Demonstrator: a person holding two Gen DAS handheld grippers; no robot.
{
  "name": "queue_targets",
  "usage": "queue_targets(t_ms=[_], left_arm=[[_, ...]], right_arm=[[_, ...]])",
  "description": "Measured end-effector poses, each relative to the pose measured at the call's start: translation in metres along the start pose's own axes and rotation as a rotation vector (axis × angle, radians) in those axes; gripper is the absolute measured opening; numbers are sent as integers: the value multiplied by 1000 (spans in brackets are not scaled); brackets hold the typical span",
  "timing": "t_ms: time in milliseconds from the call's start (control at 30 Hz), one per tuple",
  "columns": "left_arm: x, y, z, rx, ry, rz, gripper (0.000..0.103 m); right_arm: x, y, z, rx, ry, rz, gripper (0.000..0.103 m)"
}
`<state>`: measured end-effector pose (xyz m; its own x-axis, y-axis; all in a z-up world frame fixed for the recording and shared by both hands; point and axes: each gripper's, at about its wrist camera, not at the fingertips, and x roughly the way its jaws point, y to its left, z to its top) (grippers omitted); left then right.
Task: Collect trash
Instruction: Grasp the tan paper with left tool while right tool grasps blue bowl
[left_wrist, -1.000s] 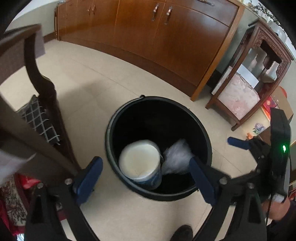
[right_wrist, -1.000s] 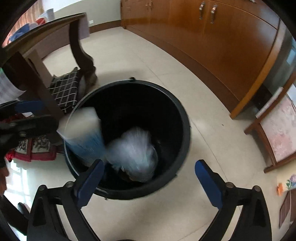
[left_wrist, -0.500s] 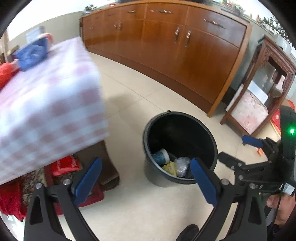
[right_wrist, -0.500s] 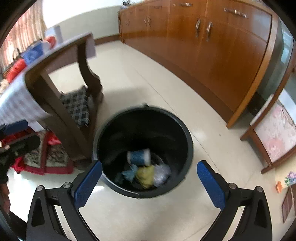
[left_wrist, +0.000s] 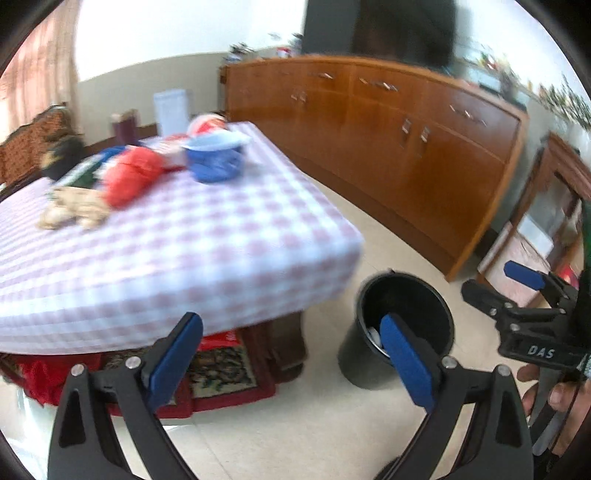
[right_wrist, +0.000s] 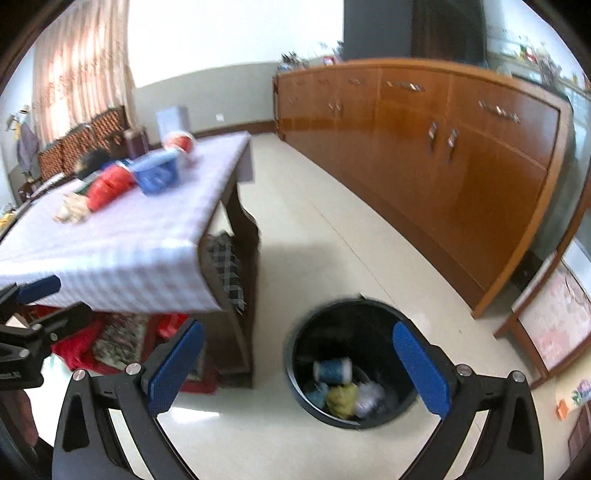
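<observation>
Beside the checkered table (right_wrist: 122, 258), black bin (right_wrist: 354, 306) holding trash, both tools (left_wrist: 291, 354) (right_wrist: 299, 365) released, empty.

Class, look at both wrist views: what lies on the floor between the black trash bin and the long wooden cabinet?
Nothing: in the right wrist view, only bare tiled floor separates the black trash bin from the wooden cabinet.

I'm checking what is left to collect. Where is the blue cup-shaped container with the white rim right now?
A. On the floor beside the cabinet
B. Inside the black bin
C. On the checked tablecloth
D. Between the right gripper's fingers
C: the blue container lies on the checked tablecloth beside a red item, and both the left gripper and the right gripper are open and empty.
</observation>
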<state>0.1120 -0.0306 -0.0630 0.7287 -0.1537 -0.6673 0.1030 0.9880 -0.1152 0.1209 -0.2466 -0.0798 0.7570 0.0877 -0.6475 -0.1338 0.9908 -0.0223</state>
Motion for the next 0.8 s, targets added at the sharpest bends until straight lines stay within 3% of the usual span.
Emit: queue_targets(t_ms=[300,567,800], left_arm=[[-36,67,11,-90,-103,133,98],[-45,124,20,-152,-151,265,98],[-26,175,39,-193,-150,331,98]], right_arm=[[-13,85,44,-114,-89,118,103],[11,136,82,-139,-62,142,103],[49,170,104,-163,-37,157,103]])
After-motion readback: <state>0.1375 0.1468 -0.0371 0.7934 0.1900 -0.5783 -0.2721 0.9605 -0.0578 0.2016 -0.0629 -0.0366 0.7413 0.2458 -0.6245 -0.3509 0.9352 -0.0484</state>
